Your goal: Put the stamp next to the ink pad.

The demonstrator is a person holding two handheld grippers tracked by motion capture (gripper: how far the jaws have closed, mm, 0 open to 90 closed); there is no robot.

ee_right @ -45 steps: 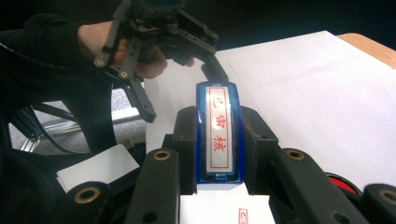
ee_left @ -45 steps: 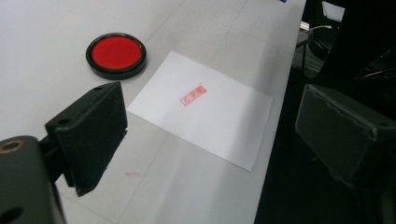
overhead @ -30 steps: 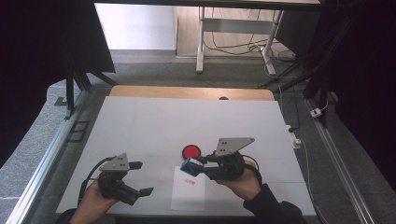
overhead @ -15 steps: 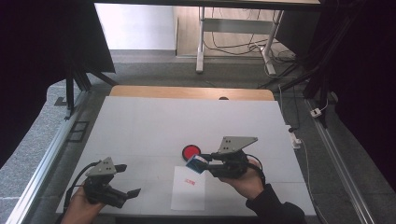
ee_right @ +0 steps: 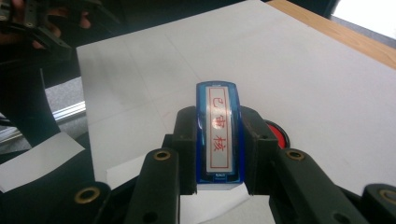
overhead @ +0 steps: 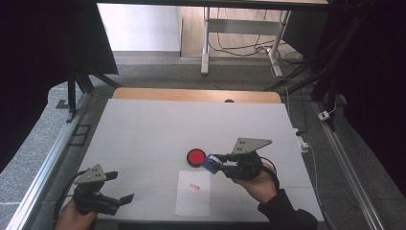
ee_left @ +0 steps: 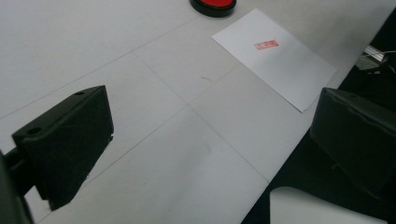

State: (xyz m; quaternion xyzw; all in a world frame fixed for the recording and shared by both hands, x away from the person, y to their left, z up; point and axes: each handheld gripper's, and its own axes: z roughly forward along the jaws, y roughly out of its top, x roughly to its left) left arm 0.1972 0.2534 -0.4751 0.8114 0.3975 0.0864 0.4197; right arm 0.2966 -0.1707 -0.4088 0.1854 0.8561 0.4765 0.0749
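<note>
Your right gripper [ee_right: 218, 140] is clamped on the blue stamp [ee_right: 218, 128], held above the table between the red ink pad [overhead: 196, 156] and the stamped sheet [overhead: 194, 192] at the near edge. Keep it level and set it down gently, clear of the paper. Your left gripper [overhead: 119, 188], jaws apart and empty, waits at the near left corner.

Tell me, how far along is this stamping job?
One red imprint already sits on the white sheet, so a stamping looks done. The right gripper holds the blue stamp clamped, raised beside the red ink pad. The left gripper is open and holds nothing. Whether more imprints follow, I cannot tell.
</note>
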